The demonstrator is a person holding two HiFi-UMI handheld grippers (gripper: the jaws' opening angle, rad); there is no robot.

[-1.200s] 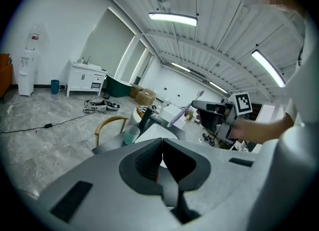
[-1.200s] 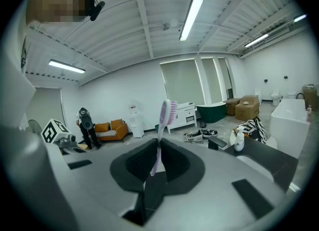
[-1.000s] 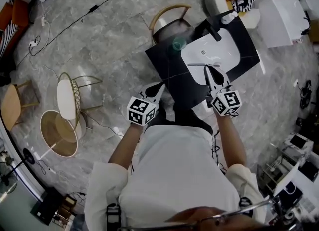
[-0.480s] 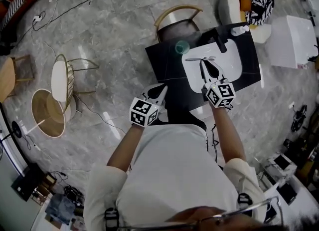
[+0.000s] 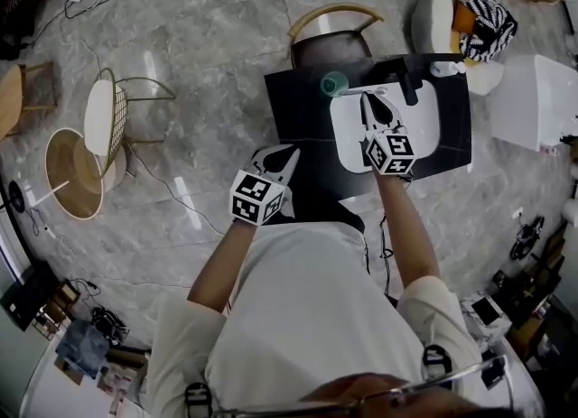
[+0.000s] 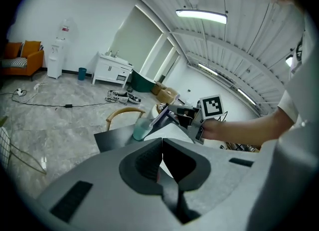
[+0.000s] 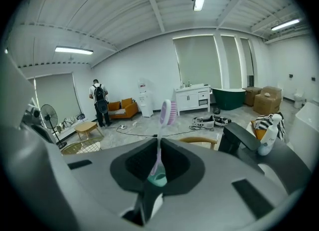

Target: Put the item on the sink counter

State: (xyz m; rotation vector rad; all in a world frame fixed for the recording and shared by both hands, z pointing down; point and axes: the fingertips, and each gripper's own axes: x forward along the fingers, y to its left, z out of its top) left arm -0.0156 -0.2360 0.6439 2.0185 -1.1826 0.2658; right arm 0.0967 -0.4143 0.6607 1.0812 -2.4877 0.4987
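- Right gripper point(image 7: 158, 147): jaws nearly closed, pinching a toothbrush point(image 7: 168, 113) by its handle, close to the green cup point(image 5: 333, 83) on the far counter point(image 5: 298, 109).
- Left gripper point(image 6: 162, 145): jaws together, empty.

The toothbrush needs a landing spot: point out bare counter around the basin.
Bare: the black counter left of the basin, in front of the teal cup; narrow strip right of it. Crowded: back edge, with cup, faucet and bottle.
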